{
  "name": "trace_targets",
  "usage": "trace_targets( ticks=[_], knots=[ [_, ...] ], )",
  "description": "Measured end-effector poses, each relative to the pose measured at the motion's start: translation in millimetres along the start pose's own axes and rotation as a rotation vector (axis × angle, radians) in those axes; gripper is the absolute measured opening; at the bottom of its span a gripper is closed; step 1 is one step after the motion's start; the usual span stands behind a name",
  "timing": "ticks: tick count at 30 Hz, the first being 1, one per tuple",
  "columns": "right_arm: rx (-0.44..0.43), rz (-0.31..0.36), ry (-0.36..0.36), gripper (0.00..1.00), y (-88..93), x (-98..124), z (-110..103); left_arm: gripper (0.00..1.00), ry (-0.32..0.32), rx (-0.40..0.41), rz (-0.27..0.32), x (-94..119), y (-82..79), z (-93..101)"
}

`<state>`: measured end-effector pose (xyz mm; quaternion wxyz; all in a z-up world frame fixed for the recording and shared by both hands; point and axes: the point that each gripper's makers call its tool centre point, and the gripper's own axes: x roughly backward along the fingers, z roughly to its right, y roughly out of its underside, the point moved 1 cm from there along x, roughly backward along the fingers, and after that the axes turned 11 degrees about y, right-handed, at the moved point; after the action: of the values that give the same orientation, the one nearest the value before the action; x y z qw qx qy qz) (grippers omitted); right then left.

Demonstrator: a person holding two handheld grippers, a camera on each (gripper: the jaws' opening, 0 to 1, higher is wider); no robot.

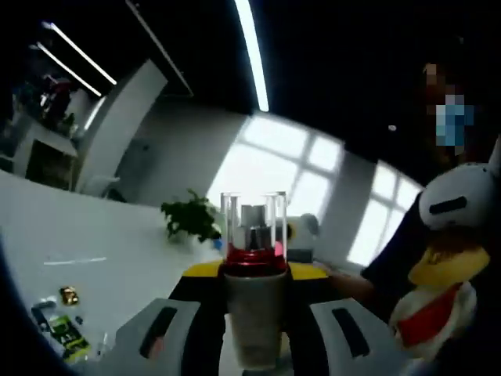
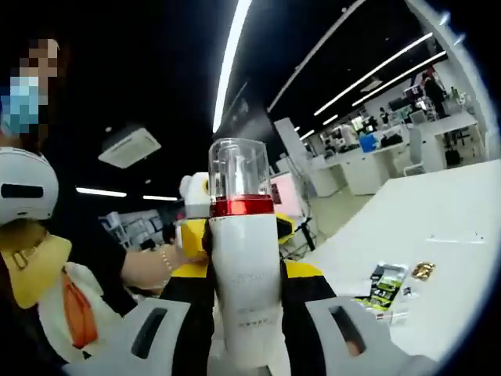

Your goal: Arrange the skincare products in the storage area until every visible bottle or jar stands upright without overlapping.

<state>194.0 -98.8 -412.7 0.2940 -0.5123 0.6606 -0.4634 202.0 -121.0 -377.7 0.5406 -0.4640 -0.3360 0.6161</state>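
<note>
Left gripper view shows the left gripper (image 1: pixel 252 333) clamped on a white bottle (image 1: pixel 254 313), held upright above the worktop (image 1: pixel 94 235); the right gripper (image 2: pixel 246 333) grips another bottle (image 2: pixel 243 266). Neither stands placed yet; storage area unseen.

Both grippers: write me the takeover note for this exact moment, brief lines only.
Left gripper: shut on a white bottle with red collar and clear cap, held upright above the white table.
Right gripper: shut on a white bottle of the same look, upright, off the table.
Small sachets lie on the table.
Done: cannot tell.
Left: stand each bottle upright in the storage area, apart, and release.
</note>
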Motion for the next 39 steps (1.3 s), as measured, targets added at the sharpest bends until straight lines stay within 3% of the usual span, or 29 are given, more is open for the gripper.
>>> trace_targets(
  ticks=[3, 7, 9, 11, 13, 21, 25, 30, 37, 39],
  knots=[
    [0.077, -0.058, -0.075, 0.32, -0.8, 3.6, -24.1, 0.23, 0.144, -0.065, -0.046, -7.8, -5.1, 25.1],
    [0.104, -0.054, -0.098, 0.31, -4.1, 1.4, -43.6, 0.23, 0.241, -0.041, -0.006, -6.0, -14.0, 38.9],
    [0.120, -0.024, -0.075, 0.31, -8.2, -0.9, -45.6, 0.23, 0.252, -0.027, 0.037, -3.4, -19.0, 38.4],
    [0.143, 0.055, -0.007, 0.30, -19.0, -2.4, -40.9, 0.23, 0.246, -0.015, 0.103, 0.3, -27.7, 34.7],
    [0.118, 0.064, 0.016, 0.29, -24.4, -1.6, -39.1, 0.23, 0.240, -0.008, 0.134, 3.5, -31.8, 30.9],
    [0.155, 0.098, 0.099, 0.28, -38.1, -1.7, -34.2, 0.24, 0.226, -0.034, 0.164, 3.4, -43.0, 29.2],
    [0.180, 0.100, 0.152, 0.28, -38.8, -1.2, -27.0, 0.24, 0.183, -0.075, 0.130, 1.3, -42.8, 25.1],
    [0.264, 0.105, 0.299, 0.28, -43.2, 3.4, -9.8, 0.25, 0.099, -0.117, 0.106, 1.2, -43.5, 15.6],
    [0.449, 0.082, 0.537, 0.28, -46.4, 5.5, 12.9, 0.28, -0.136, -0.215, 0.077, -4.3, -47.4, -4.0],
    [0.480, 0.078, 0.565, 0.28, -47.2, 5.1, 17.1, 0.29, -0.194, -0.225, 0.070, -5.8, -47.1, -9.7]
  ],
)
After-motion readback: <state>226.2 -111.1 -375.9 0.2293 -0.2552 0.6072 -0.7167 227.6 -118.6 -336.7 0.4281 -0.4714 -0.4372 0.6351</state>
